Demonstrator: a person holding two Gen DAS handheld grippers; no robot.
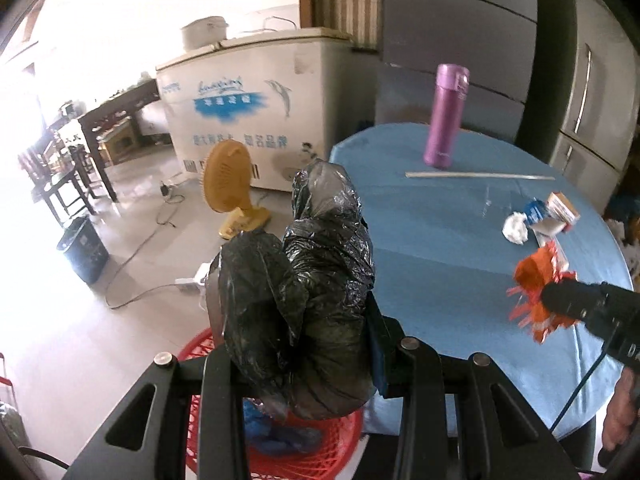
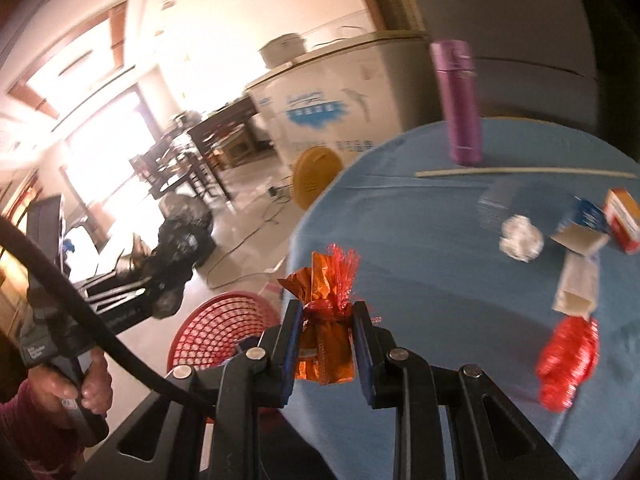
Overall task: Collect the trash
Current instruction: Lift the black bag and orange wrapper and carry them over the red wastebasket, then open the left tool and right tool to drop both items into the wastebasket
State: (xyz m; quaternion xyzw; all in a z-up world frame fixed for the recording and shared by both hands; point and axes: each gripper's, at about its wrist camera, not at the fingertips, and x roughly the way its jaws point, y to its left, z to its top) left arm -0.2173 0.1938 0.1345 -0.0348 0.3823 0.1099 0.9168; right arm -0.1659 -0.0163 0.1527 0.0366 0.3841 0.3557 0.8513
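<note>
The right gripper is clamped on an orange foil wrapper, its frilled red top sticking up past the fingertips; the pinch sits low on the wrapper's waist, which I judge keeps the light, crinkly thing from slipping while it is carried. The gripper points forward and downward over the near edge of the blue table, toward the red basket standing on the floor just beside the table. The left gripper is closed on a bunched black trash bag, the plastic filling the gap between its fingers and rising above them, apparently held up ready to take the wrapper. It also tilts downward, above the same basket, off the table's edge. A hand grips that tool's handle at the lower left of the right view. Farther on the table lie more scraps: a red wrapper, a white paper ball, small boxes, then a long thin stick and an upright purple bottle. Beyond stand a yellow fan and a white freezer.
</note>
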